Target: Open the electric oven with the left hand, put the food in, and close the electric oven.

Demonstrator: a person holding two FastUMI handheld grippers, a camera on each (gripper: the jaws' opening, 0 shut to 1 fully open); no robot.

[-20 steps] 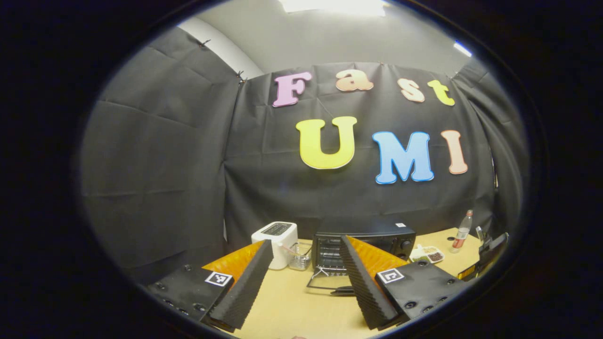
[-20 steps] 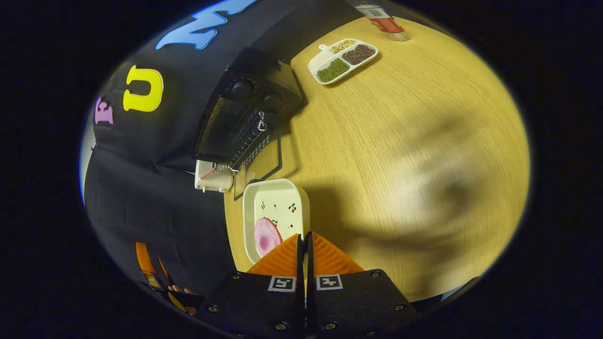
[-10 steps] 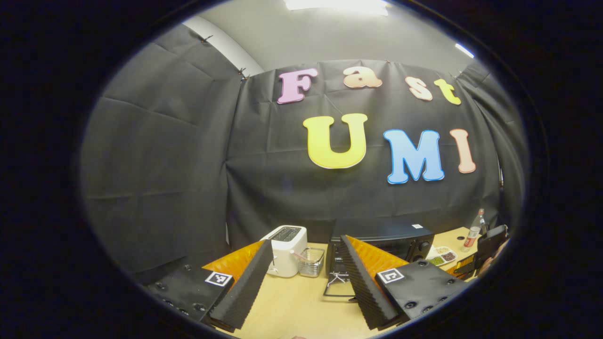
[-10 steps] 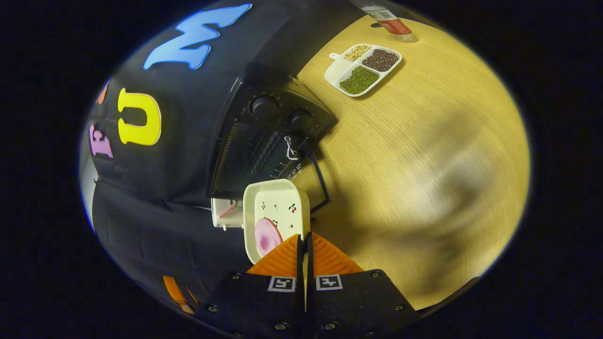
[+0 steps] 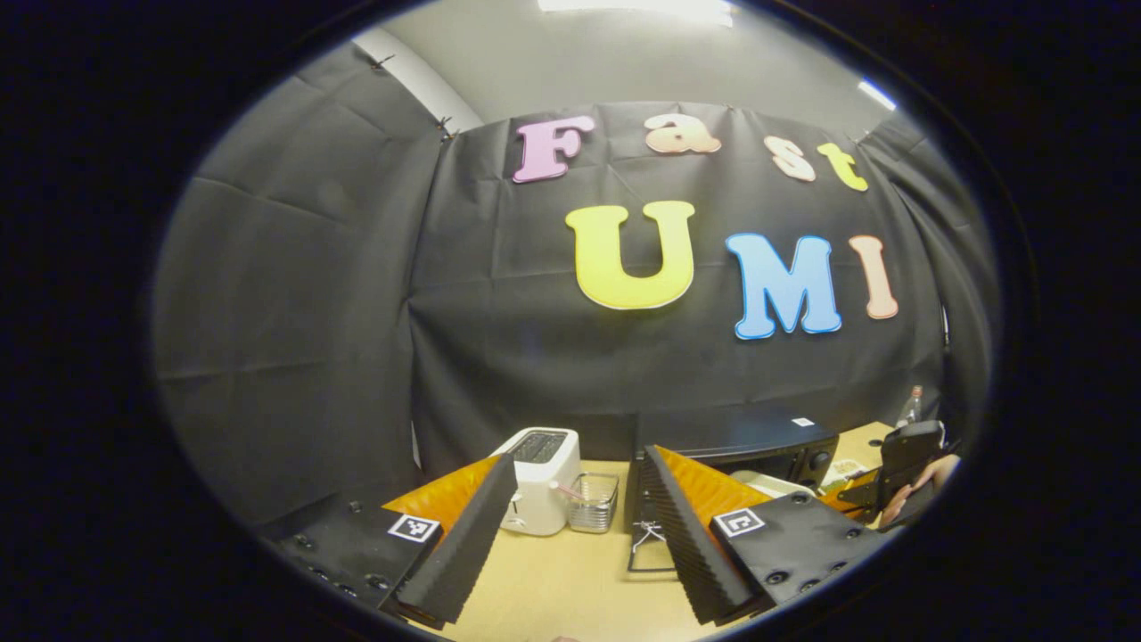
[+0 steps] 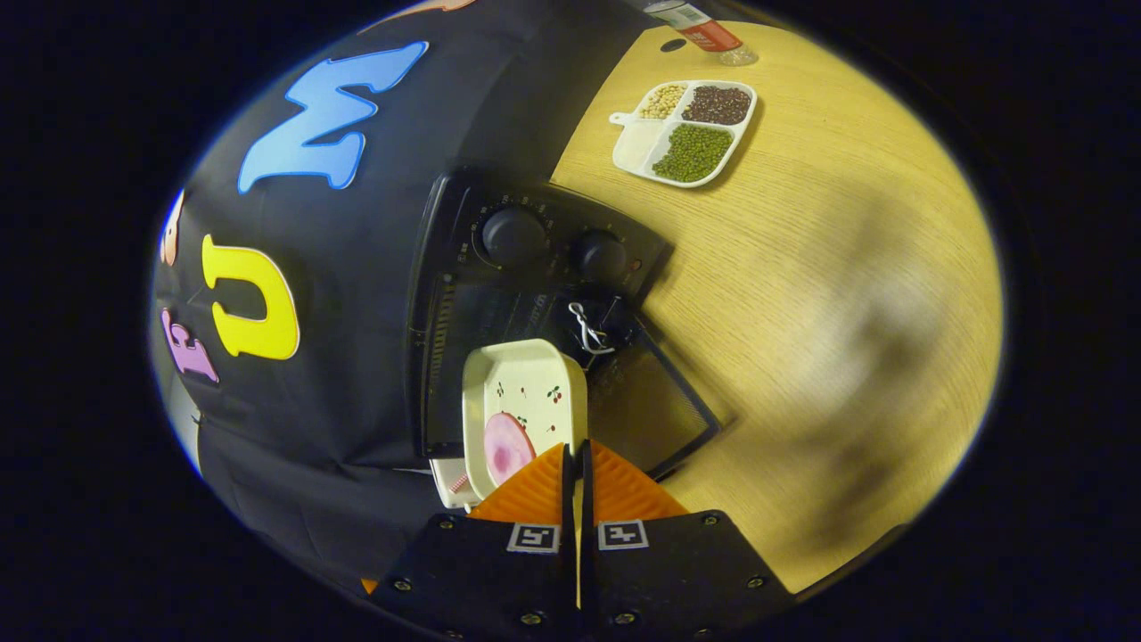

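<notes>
Table (image 6: 802, 267): light wood, black-cloth walls | left gripper (image 5: 570, 544) fingers spread, empty | right gripper (image 6: 577, 473) fingers pinch tray (image 6: 526, 392)

No legible text on oven (image 6: 535, 259) or bottle (image 6: 691, 20).

Black cloth (image 5: 294, 294) drapes the booth's walls; a grey ceiling (image 5: 624, 62) carries a bright light (image 5: 637, 7) above the wooden table (image 6: 820, 267)
</notes>
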